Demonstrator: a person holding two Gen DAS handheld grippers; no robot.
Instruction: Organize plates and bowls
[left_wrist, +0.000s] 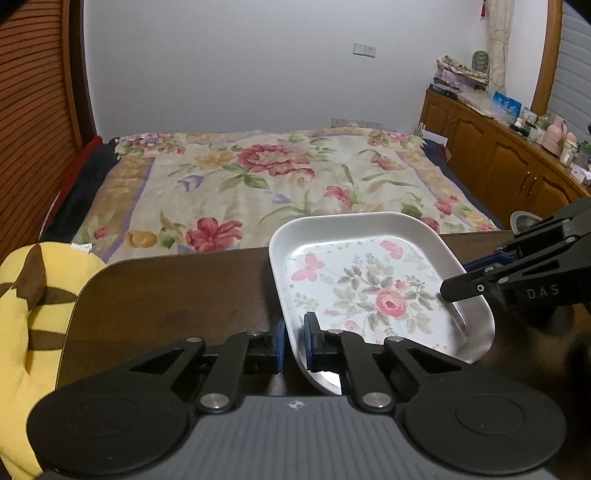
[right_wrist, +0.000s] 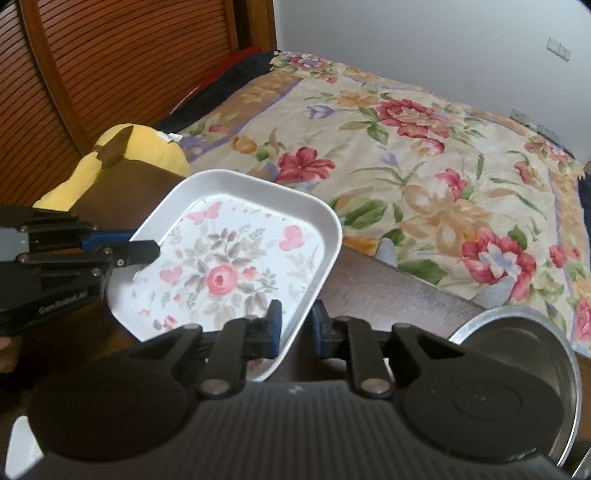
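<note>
On the dark counter (left_wrist: 166, 295) beside the bed (left_wrist: 258, 184) sat a floral plate (left_wrist: 369, 291), its long axis running away toward the bed. Left gripper (left_wrist: 293, 345) had its fingers closed on the plate's near left rim; right gripper (right_wrist: 297, 326) had its fingers pinching the opposite rim, one inside, one outside.

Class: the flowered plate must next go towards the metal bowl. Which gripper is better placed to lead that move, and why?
Probably the right gripper: its jaws clamp the flowered plate on the rim nearest the metal bowl. The left gripper clamps the opposite rim, farther away.
</note>
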